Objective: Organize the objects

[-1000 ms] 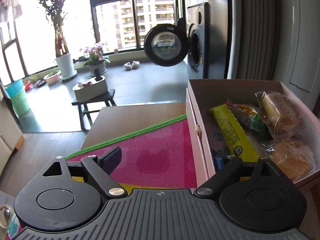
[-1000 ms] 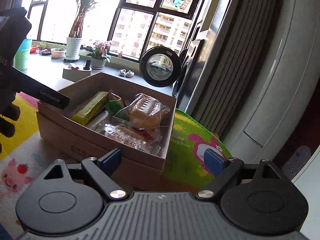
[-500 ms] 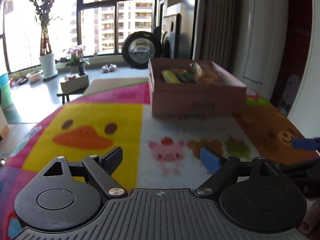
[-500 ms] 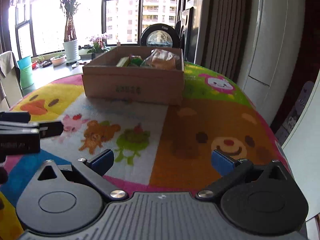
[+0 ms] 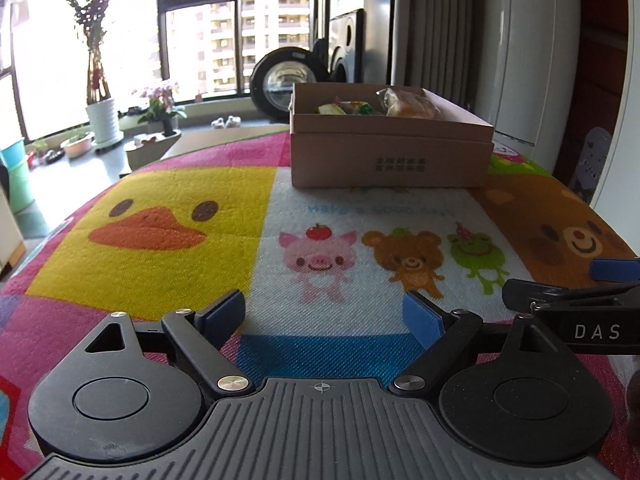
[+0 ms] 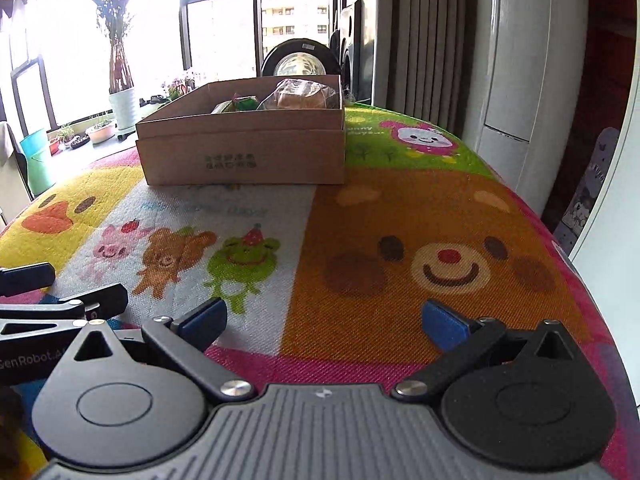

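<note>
Left claw [image 5: 323,312] and right claw [image 6: 324,320] are resting wide open and empty at lower frame. Beyond them, the cartoon-print surface [image 5: 248,200] is lying bare. At upper centre, the cardboard box [image 5: 390,152] is holding wrapped snacks [image 5: 408,105]; organizing appears essentially finished.

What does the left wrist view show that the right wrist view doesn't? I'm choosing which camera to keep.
Only the left wrist view shows the whole yellow duck panel and the shoes by the window. Only the right wrist view shows the pink character on green cloth beyond the box. Both show the cardboard box of wrapped snacks and both open grippers, left and right.
</note>
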